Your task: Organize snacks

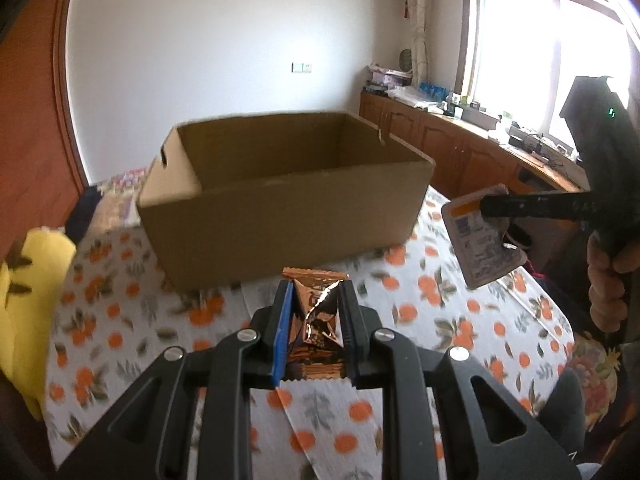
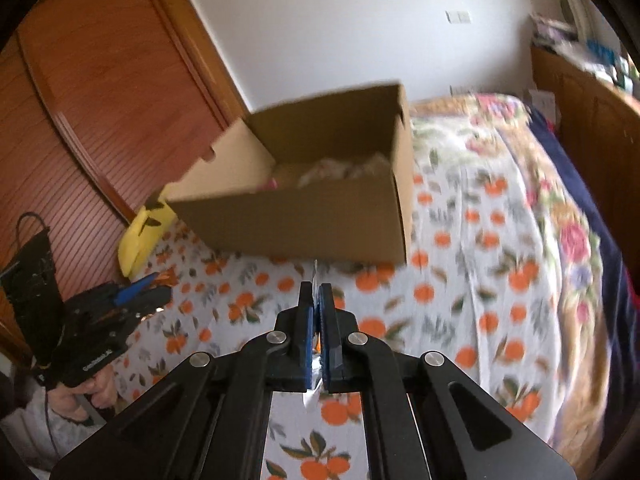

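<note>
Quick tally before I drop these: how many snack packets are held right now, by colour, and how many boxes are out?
Copper-brown foil packet: 1, clamped in the left gripper
White packet with an orange band: 1, clamped in the right gripper
Cardboard box: 1, open, on the orange-print cloth
Total: 3 (2 packets, 1 box). Pale wrappers lie inside the box, too blurred to count.

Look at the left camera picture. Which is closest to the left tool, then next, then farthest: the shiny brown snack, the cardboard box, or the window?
1. Shiny brown snack: pinched right in the left tool.
2. Cardboard box: straight ahead on the orange-print cloth.
3. Window: far off, upper right, beyond the wooden cabinets.
</note>
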Tool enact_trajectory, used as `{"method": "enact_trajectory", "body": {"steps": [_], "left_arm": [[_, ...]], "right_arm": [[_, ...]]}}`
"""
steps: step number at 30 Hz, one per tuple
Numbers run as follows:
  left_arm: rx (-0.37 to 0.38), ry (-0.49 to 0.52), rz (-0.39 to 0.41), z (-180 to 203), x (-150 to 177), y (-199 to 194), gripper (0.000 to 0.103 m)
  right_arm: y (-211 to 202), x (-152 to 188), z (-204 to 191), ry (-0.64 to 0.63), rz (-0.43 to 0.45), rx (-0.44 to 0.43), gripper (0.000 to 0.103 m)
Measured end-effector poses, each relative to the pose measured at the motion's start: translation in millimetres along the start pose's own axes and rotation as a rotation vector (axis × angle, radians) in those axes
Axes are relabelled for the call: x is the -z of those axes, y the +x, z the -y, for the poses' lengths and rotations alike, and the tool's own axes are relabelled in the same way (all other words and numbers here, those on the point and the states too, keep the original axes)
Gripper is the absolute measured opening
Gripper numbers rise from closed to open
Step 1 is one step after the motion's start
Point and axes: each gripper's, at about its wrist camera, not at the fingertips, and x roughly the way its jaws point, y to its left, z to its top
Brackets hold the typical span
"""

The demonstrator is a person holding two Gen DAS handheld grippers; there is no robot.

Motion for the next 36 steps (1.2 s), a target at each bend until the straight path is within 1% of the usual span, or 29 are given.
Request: {"method": "enact_trajectory", "body": {"steps": [5,6,9,13,16,19,24,26,27,28,29,30,31,32,34,36], "left_arm": [[-0.027,0.038,0.042,-8.5,-42.7,13.1,0.02],[-0.037,0.046,0.055,-11.1,-52.8,16.5,0.02],[-0.044,0.047,0.078,-21.2,-76.2,26.5,0.02],[-0.057,0.033,0.105,-36.5,-105.5,43.1,0.02],[-0.08,0.03,0.098,-46.4,-117.3,62.6,0.02],[-0.087,0.014,0.075,-56.3,-118.6,81.5,0.021],[-0.097,-0.003,0.055,-61.7,-111.7,99.2,0.021],[-0.099,-0.007,0.044,-63.1,-109.3,103.2,0.024],[-0.104,-0.005,0.038,-62.3,-107.4,104.7,0.026],[-0.11,-0.004,0.035,-61.0,-106.7,105.1,0.03],[-0.117,-0.002,0.034,-59.7,-105.5,104.5,0.032],[-0.118,-0.002,0.034,-59.0,-104.6,103.1,0.033],[-0.12,-0.003,0.034,-57.6,-103.8,101.0,0.035],[-0.124,0.0,0.035,-55.1,-102.6,97.5,0.037],[-0.131,0.009,0.039,-47.7,-99.7,88.3,0.038],[-0.139,0.02,0.04,-43.6,-97.7,79.3,0.039]], "right_arm": [[-2.8,-44.2,-8.5,-0.044,0.07,-0.021,0.0],[-1.0,-56.6,-10.4,-0.053,0.091,-0.03,0.0],[7.2,-80.0,-11.5,-0.066,0.123,-0.039,0.0],[33.7,-111.0,-10.8,-0.073,0.136,-0.055,0.0],[57.5,-122.6,-9.8,-0.085,0.128,-0.05,0.0],[78.6,-125.8,-5.6,-0.083,0.11,-0.051,0.0],[105.7,-120.8,3.0,-0.087,0.079,-0.024,0.0],[115.3,-114.6,4.6,-0.095,0.059,-0.004,0.0],[117.7,-112.8,4.8,-0.099,0.053,0.003,0.002],[120.8,-109.1,4.9,-0.109,0.046,0.017,0.005],[120.5,-107.0,4.0,-0.113,0.045,0.026,0.006],[121.6,-105.0,4.0,-0.116,0.041,0.04,0.009],[120.9,-102.4,3.8,-0.117,0.036,0.036,0.013],[119.2,-100.5,2.9,-0.12,0.035,0.037,0.014],[110.9,-96.7,-0.3,-0.131,0.046,0.056,0.018],[101.5,-94.2,-4.0,-0.136,0.056,0.055,0.019]]}}
